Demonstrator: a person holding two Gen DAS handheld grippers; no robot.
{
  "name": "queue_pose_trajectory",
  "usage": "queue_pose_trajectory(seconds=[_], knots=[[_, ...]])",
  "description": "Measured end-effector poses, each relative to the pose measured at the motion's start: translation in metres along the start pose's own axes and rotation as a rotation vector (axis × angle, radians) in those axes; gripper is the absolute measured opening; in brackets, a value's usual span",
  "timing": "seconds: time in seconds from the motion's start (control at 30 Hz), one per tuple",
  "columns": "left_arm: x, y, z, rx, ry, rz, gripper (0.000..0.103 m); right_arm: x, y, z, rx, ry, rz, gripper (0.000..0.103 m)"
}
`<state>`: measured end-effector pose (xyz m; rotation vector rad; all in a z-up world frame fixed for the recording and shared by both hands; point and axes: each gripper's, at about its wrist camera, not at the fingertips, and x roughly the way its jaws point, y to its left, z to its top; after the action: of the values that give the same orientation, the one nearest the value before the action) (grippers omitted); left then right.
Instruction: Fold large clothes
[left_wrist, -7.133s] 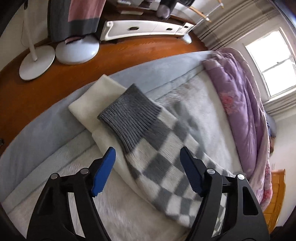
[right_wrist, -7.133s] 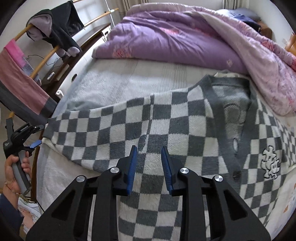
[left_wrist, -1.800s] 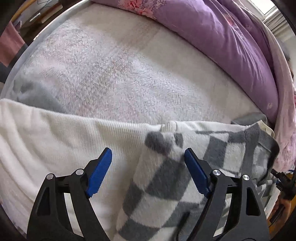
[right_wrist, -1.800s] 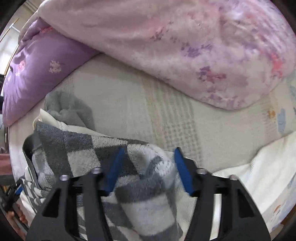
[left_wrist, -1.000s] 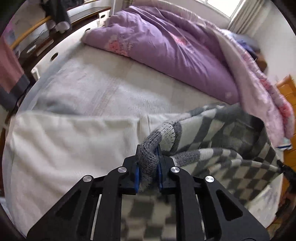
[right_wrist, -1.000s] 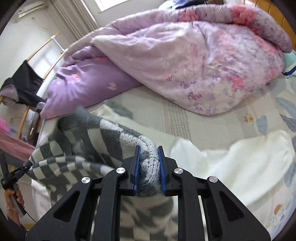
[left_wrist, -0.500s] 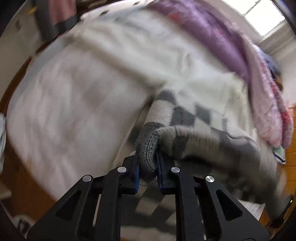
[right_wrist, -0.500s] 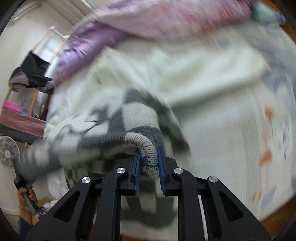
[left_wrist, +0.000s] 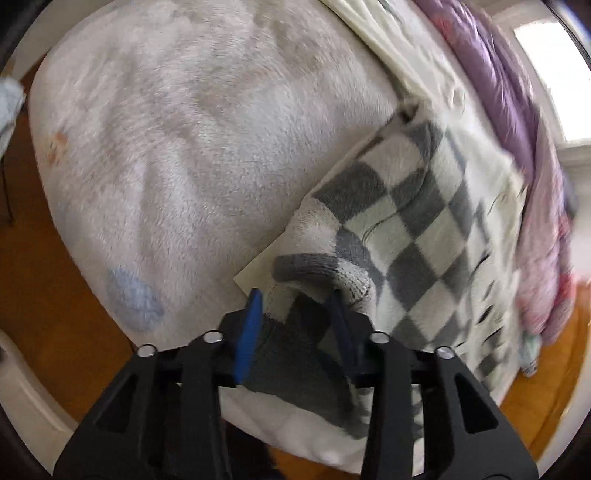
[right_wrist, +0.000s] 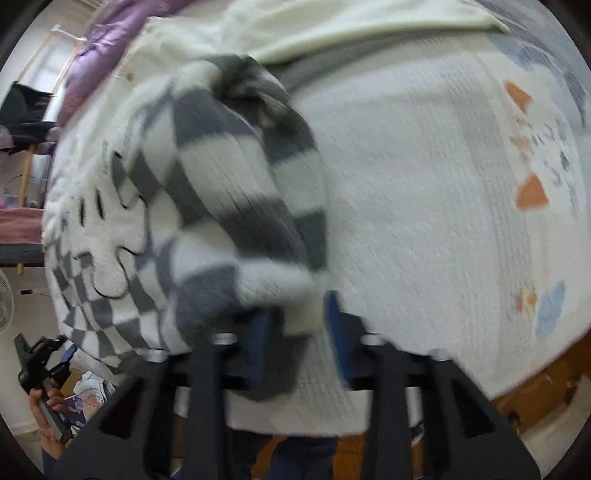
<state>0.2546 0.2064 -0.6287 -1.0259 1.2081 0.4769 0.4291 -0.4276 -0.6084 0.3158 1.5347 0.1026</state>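
The bed (left_wrist: 192, 140) fills most of both views, its pale fleecy cover running out ahead and to the left of the left claw (left_wrist: 295, 325) and ahead and to the right of the right claw (right_wrist: 297, 328); the bed's near edge curves just below each claw, with orange wooden floor (left_wrist: 48, 280) past it. One purple quilt (left_wrist: 495, 62) is bunched at the far right of the left view, well away from the claw. One checked grey-and-white cardigan (left_wrist: 424, 206) lies folded over on the cover, stretching ahead and to the right of the left claw and ahead and to the left of the right claw (the right view is smeared by motion). One cream garment (right_wrist: 354, 26) lies beyond it, far ahead of the right claw. Half a second ago each claw was clamped on the cardigan's ribbed hem; now both stand parted, blue pads (left_wrist: 249, 332) spread, the hem (left_wrist: 317, 269) slack between and just ahead of the left pair, cloth lying loose between the right pair
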Motion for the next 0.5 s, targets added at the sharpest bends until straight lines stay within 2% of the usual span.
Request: queue_pose_trajectory(seconds=[0.03,0.1,0.17,0.2,0.23,0.3,0.37,0.4,0.43,0.47,0.5], knots=[[-0.006,0.006,-0.003,-0.03,0.002,-0.051,0.051,-0.006,-0.003,-0.008,0.017,-0.014,0.004,0.05],[-0.014,0.011,-0.01,-0.056,0.002,-0.142,0.055,-0.015,-0.006,-0.022,0.038,-0.013,0.023,0.051],[-0.02,0.008,-0.014,-0.053,0.002,-0.192,0.057,-0.026,-0.006,-0.035,0.109,-0.03,0.106,0.053],[-0.022,0.004,-0.015,-0.036,0.003,-0.226,0.064,-0.029,-0.008,-0.038,0.138,-0.037,0.15,0.053],[-0.019,-0.003,-0.016,-0.015,0.007,-0.238,0.069,-0.032,-0.008,-0.04,0.188,-0.058,0.217,0.055],[-0.006,-0.021,-0.013,0.014,0.002,-0.215,0.071,-0.028,-0.007,-0.04,0.278,-0.11,0.352,0.056],[0.011,-0.028,-0.006,0.001,0.014,-0.206,0.071,-0.017,-0.007,-0.032,0.36,-0.141,0.404,0.056],[0.022,-0.027,-0.002,-0.007,0.022,-0.172,0.07,-0.013,-0.007,-0.028,0.384,-0.158,0.41,0.056],[0.032,-0.025,0.0,-0.002,0.031,-0.132,0.068,-0.006,-0.008,-0.024,0.419,-0.183,0.383,0.055],[0.039,-0.027,0.0,0.011,0.031,-0.119,0.05,0.0,-0.01,-0.018,0.447,-0.185,0.362,0.031],[0.044,-0.032,0.002,0.058,0.024,-0.088,0.019,0.008,-0.012,-0.016,0.47,-0.181,0.357,0.014]])
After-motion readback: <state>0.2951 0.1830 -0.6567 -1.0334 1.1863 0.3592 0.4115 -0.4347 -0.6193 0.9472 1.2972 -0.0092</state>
